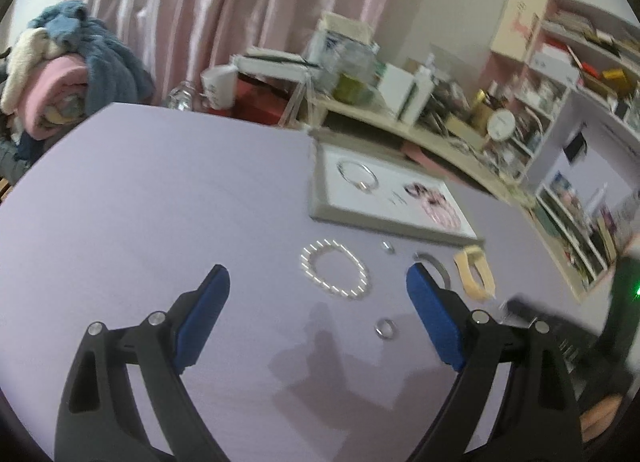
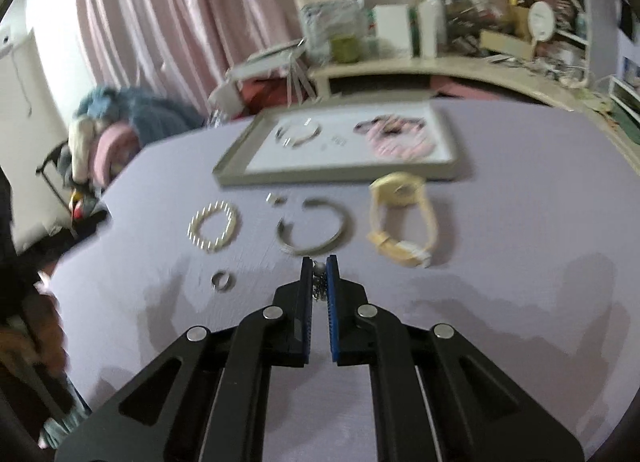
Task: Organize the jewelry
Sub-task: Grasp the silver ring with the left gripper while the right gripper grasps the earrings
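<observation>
On the lilac table my left gripper (image 1: pixel 317 276) hangs open above a pearl bracelet (image 1: pixel 310 262), with nothing between its blue pads. A silver ring (image 1: pixel 385 329) lies nearer, between the fingers. Past the right finger lie a silver cuff bangle (image 1: pixel 438 266), a tiny ring (image 1: pixel 387 247) and a yellow watch (image 1: pixel 474 274). My right gripper (image 2: pixel 319 262) is shut on a small silvery chain piece with a bead (image 2: pixel 319 286). It is just short of the cuff bangle (image 2: pixel 340 222), with the pearl bracelet (image 2: pixel 196 228) to its left and the watch (image 2: pixel 400 250) to its right.
A grey-rimmed tray (image 2: pixel 332 174) behind the loose pieces holds a silver bracelet (image 2: pixel 300 134) and pink bracelets (image 2: pixel 400 142). A cluttered desk (image 2: pixel 400 66) and shelves (image 1: pixel 560 74) stand beyond the table. Folded blankets (image 1: pixel 60 74) are piled at the far left.
</observation>
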Demonstrator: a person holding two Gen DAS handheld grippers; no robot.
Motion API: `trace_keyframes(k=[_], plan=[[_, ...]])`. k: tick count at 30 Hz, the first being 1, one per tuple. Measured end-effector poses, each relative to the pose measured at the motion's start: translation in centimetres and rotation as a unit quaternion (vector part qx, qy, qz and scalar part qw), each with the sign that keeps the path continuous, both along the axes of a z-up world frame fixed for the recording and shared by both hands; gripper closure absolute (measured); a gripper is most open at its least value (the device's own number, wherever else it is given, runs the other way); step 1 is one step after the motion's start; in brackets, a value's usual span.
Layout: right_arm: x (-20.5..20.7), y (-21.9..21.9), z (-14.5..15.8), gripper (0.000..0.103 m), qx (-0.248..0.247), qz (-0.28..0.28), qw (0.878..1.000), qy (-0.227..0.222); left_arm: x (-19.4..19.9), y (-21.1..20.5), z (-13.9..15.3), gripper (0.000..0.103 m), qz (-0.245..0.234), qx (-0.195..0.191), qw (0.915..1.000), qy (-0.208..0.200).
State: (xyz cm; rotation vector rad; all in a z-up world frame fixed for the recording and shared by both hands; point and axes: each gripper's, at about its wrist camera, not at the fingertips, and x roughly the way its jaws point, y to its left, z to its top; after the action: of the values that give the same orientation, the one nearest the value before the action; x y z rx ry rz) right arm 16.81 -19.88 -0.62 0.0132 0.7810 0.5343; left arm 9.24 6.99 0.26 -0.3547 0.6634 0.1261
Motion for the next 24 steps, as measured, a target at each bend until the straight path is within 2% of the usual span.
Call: trace_keyframes(k=[4,9,15,17,22,24], plan=[[0.2,-2.3,2.2,0.096,0.021,-0.023,0.999,-0.018,0.8,-2.6,-1.8,0.013,-0.024,0.008,0.9995,0.019],[0.8,-4.3,3.6,0.096,0.033,-0.036,0.998,-0.031,1.9,-5.5,-4.2,0.013,-0.035,0.009,0.9984,0.044],[1.7,-6.2,3.3,0.096,0.050,-0.043,0.998,-0.021,3.3,-8.4,-5.7,0.031,-0.032,0.056,0.9954,0.070],[1.8,-6.5,3.1,0.096,0.052,-0.043,0.998,-0.018,3.7,-8.7,-6.0,0.040,-0.029,0.060,0.9949,0.076],[2.3,-7.3,2.6,0.096,0.060,-0.042,0.997,-0.012,5.0,-8.8,-6.5,0.052,-0.018,0.053,0.9939,0.095],[2.5,-7.5,2.5,0.096,0.065,-0.043,0.997,-0.010,5.4,-9.0,-6.7,0.053,-0.016,0.056,0.9929,0.104]])
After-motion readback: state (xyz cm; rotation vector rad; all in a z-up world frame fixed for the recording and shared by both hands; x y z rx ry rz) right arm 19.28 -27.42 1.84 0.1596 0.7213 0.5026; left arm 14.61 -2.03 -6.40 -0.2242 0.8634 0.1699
